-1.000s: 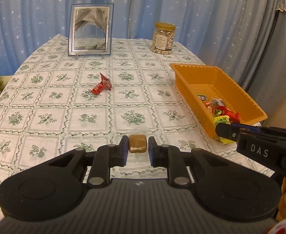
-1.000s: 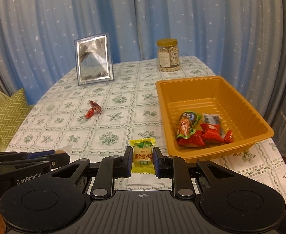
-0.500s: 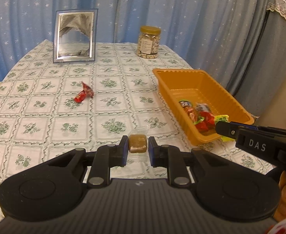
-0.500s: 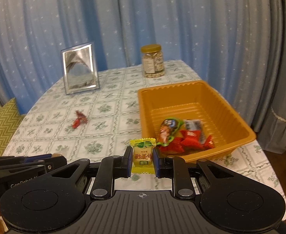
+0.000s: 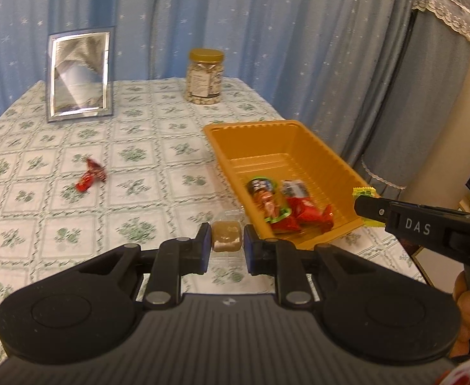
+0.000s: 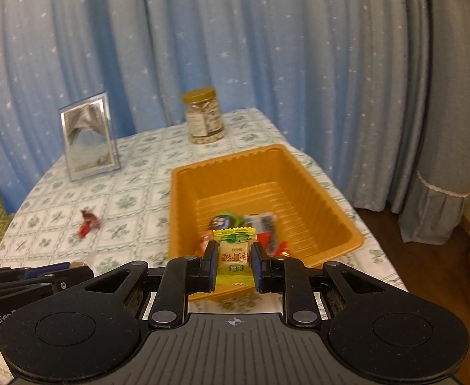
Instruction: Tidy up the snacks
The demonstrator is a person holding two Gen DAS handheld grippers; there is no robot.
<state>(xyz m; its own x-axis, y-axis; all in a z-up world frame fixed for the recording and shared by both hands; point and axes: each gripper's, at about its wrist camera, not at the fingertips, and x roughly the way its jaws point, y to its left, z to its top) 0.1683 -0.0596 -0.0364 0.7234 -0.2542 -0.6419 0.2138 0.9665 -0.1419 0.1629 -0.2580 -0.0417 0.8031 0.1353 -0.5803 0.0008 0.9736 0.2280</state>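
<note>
left gripper (image 5: 225, 245) jaws pinching brown candy (image 5: 224, 240), right gripper (image 6: 234, 264) jaws pinching upright yellow candy packet (image 6: 234, 258), long axis vertical

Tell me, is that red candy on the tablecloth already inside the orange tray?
No, the red candy lies on the tablecloth well to the left of the orange tray, apart from it.

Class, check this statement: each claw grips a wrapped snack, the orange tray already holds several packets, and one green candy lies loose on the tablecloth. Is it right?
One detail is wrong: the loose candy on the tablecloth is red, not green, as the left wrist view shows. The rest stands.
</note>
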